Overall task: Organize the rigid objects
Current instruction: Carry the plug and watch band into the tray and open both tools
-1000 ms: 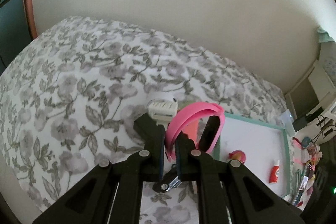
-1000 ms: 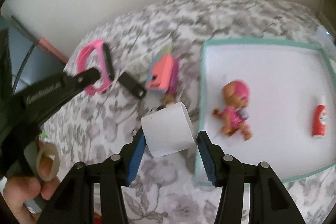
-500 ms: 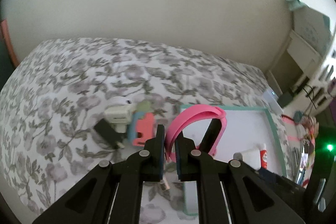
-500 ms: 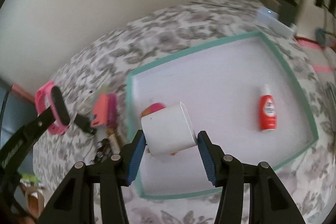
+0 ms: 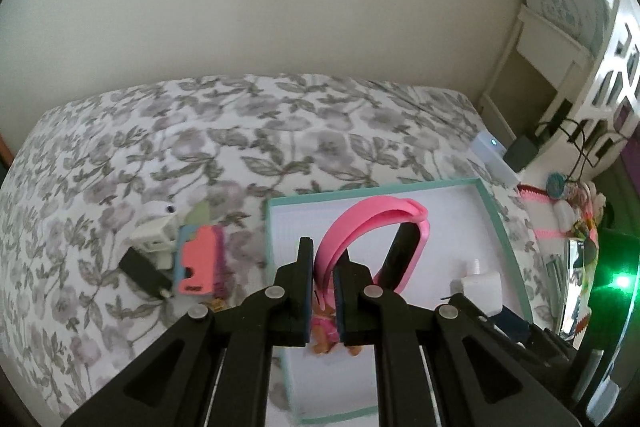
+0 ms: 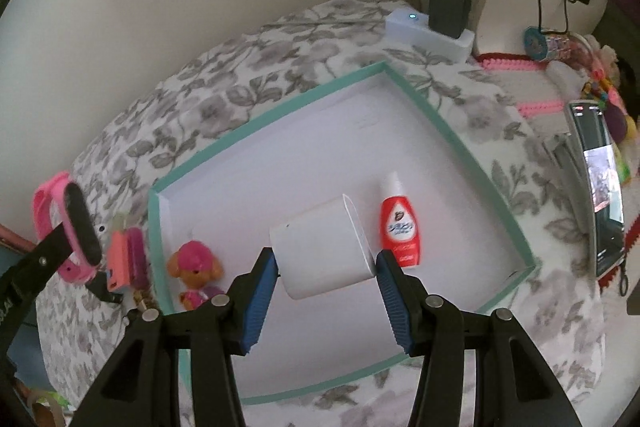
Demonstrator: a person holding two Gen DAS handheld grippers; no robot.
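Above the teal-rimmed tray (image 6: 460,143), both grippers carry items.
Right gripper (image 6: 326,267) clamps a white box (image 6: 320,251); left gripper (image 5: 322,279) pinches a pink watch band (image 5: 376,223). Next, likely lowering and releasing inside.

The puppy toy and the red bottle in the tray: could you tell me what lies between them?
In the right wrist view, the white box, held by the right hand-held gripper, sits between the puppy toy and the red bottle, above the tray.

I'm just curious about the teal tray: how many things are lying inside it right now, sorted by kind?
Toy puppy figure: 1
Red squeeze bottle: 1
Total lying in the teal tray: 2
Not counted: the white cup held above it by the right claw.
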